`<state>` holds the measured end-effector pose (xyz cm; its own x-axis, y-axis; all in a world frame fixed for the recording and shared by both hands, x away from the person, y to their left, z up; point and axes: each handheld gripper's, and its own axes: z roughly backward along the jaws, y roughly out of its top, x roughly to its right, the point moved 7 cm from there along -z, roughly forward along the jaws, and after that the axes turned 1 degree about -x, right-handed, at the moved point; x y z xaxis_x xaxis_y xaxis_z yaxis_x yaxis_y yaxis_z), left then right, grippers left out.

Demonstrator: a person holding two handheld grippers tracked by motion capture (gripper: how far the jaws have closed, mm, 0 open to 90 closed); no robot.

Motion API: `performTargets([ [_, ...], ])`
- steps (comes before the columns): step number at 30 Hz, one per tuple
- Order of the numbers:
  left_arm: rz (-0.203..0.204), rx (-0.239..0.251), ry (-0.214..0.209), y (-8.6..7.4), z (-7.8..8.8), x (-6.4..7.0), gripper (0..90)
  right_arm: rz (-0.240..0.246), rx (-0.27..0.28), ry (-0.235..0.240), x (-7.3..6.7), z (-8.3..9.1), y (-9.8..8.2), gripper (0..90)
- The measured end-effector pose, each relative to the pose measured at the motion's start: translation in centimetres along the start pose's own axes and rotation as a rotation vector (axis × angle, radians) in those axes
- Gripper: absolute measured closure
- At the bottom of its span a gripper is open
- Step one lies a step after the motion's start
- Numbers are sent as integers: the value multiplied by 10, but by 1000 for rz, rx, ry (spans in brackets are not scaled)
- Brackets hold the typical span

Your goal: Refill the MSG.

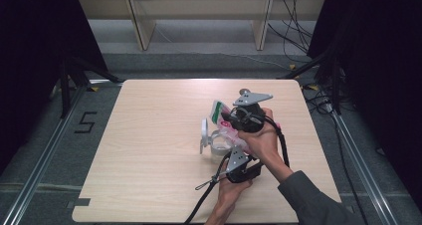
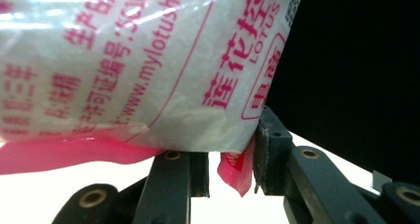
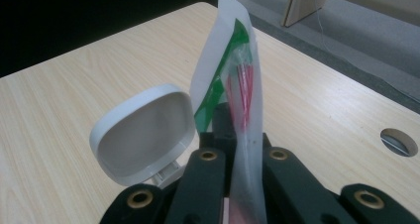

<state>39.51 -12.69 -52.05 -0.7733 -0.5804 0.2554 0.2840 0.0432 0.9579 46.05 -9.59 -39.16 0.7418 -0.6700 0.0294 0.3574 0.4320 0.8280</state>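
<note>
My right tongs (image 3: 237, 149) are closed flat on the top edge of a plastic pouch (image 3: 233, 60), white with green and red print, which stands edge-on between the jaws. My left tongs (image 2: 230, 167) pinch the pink bottom corner of the same pouch (image 2: 138, 60), jaws nearly together, with white granules and red Chinese lettering pressed close above them. From the high view, the right tongs (image 1: 238, 116) sit at twelve o'clock from the left tongs (image 1: 234, 160), the pouch (image 1: 219, 113) tilted between them over a clear jar (image 1: 219, 146). The jar's white hinged lid (image 1: 204, 133) stands open at the jar's nine o'clock. All of it sits right of centre on the pale wooden bench (image 1: 149, 150).
</note>
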Motion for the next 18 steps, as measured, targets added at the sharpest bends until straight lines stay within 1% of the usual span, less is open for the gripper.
performTargets([
  [1, 0, 0, 1, 0, 0, 0, 709, -15, -6, 2, -1, 0, -1, 900],
  [3, 1, 0, 1, 0, 0, 0, 709, -3, 2, 0, 0, 0, 0, 900],
  [4, -1, -3, 0, 0, 0, 0, 709, -27, 7, -7, -1, 0, 0, 900],
  [5, -2, -5, 0, 0, 0, 0, 709, -40, 3, -8, -1, 0, -1, 900],
  [6, 0, -1, 0, 0, 0, 0, 709, -39, 3, -8, -1, 0, -1, 900],
  [7, 4, 0, 0, 0, -1, 0, 710, -23, -6, -1, -1, 1, -2, 900],
  [8, 5, 4, -3, 0, -1, 0, 710, -38, -15, -2, -2, 1, -2, 900],
  [9, 5, 5, -4, 0, -1, 1, 710, -30, -17, -1, -2, 1, -2, 900],
  [10, 2, 9, -3, 1, -1, 0, 710, -42, -11, 1, -3, 0, -1, 900],
  [11, 0, 0, 0, 0, 0, 0, 710, -36, 5, -7, -2, -1, 0, 900],
  [12, 3, 0, 3, 1, 1, 0, 709, -22, -6, 0, -1, 0, 0, 900],
  [13, 2, 2, -6, 1, 0, 0, 710, -21, 0, -1, -1, -1, 0, 900],
  [14, 3, 4, -7, 1, 0, 0, 710, -36, 0, -7, -3, -2, -1, 900],
  [15, 2, -1, -3, 0, 0, 0, 710, -15, -17, -3, -3, -1, -2, 900],
  [16, 6, 9, -11, 1, 0, 0, 710, 2, -19, 0, -3, -2, -1, 900],
  [17, 7, 24, -19, 2, -1, 1, 710, -4, -16, 2, -3, -2, -1, 900],
  [18, 6, 16, -12, 2, 0, 0, 710, -29, -22, 1, -4, -1, -1, 900],
])
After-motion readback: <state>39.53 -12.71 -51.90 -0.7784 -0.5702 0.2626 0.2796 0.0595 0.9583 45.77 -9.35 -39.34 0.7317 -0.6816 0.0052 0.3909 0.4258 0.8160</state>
